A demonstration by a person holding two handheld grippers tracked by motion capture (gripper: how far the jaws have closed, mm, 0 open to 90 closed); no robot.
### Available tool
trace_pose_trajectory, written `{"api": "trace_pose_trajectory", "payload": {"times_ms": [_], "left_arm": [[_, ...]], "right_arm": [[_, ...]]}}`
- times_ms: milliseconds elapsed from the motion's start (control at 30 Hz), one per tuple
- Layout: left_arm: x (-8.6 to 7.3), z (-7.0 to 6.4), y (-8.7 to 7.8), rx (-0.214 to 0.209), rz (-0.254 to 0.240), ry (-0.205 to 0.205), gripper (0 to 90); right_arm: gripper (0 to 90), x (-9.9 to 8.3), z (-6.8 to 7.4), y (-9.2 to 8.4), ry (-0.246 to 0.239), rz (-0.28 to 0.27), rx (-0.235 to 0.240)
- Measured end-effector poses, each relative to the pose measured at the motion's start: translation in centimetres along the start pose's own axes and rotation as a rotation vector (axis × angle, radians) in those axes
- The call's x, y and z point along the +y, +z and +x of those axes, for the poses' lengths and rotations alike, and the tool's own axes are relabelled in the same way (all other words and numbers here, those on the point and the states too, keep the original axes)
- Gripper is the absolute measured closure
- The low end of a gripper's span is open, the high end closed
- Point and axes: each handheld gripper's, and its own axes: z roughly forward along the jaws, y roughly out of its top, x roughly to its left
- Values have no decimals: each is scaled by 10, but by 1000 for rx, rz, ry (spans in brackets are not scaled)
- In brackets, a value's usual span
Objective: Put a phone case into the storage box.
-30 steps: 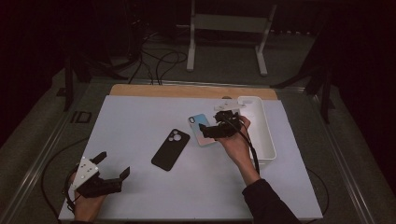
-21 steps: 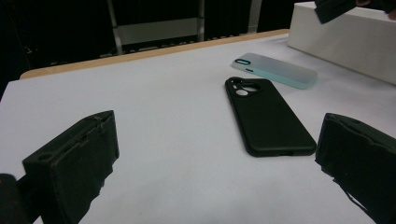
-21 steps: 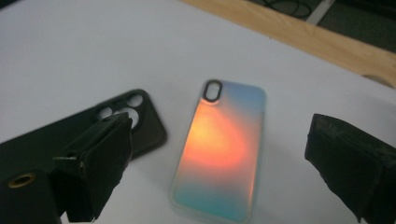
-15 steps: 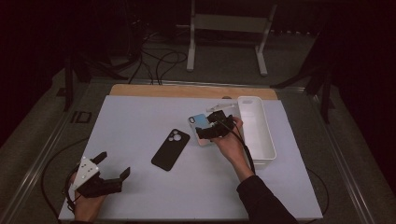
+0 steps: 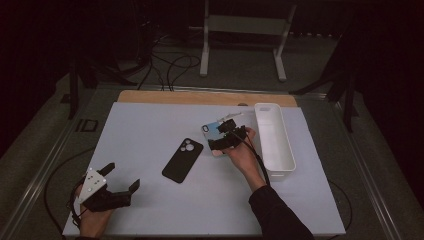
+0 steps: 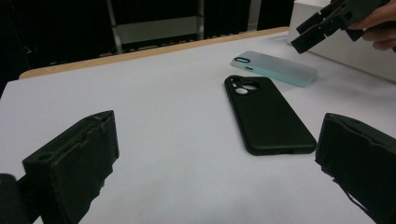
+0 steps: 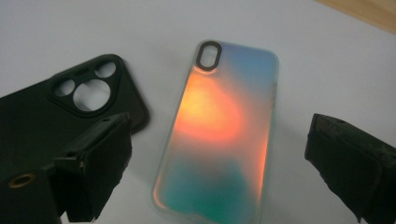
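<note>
A black phone case (image 5: 183, 160) lies back up in the middle of the white table. An iridescent phone case (image 5: 210, 130) lies just right of it, partly under my right gripper (image 5: 216, 145). That gripper hovers open over the case, and in the right gripper view its jaws straddle the iridescent case (image 7: 219, 130), with the black case (image 7: 46, 112) at the left. My left gripper (image 5: 122, 181) rests open and empty at the table's front left. From there the black case (image 6: 268, 116), the iridescent case (image 6: 275, 69) and the right gripper (image 6: 310, 32) lie ahead.
A long white bin (image 5: 274, 140) stands at the right side of the table (image 5: 150, 125), beside the right hand. A wooden strip (image 5: 200, 97) runs along the far edge. Cables and a metal stand (image 5: 240, 30) are on the floor beyond.
My right gripper has moved left, away from the white bin, and now hangs over the iridescent case. The left gripper has stayed put.
</note>
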Motion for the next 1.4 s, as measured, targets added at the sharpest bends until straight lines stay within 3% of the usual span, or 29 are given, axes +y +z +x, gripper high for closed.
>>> {"api": "trace_pose_trajectory", "payload": {"times_ms": [600,933,1400], "left_arm": [[0,0,0,0,2,-1,0],[0,0,0,0,5,4,0],[0,0,0,0,5,6,0]], "right_arm": [[74,-8,-1,28,17,95,-15],[74,-11,0,37,21,131,-36],[75,-15,2,41,41,187,-23]]}}
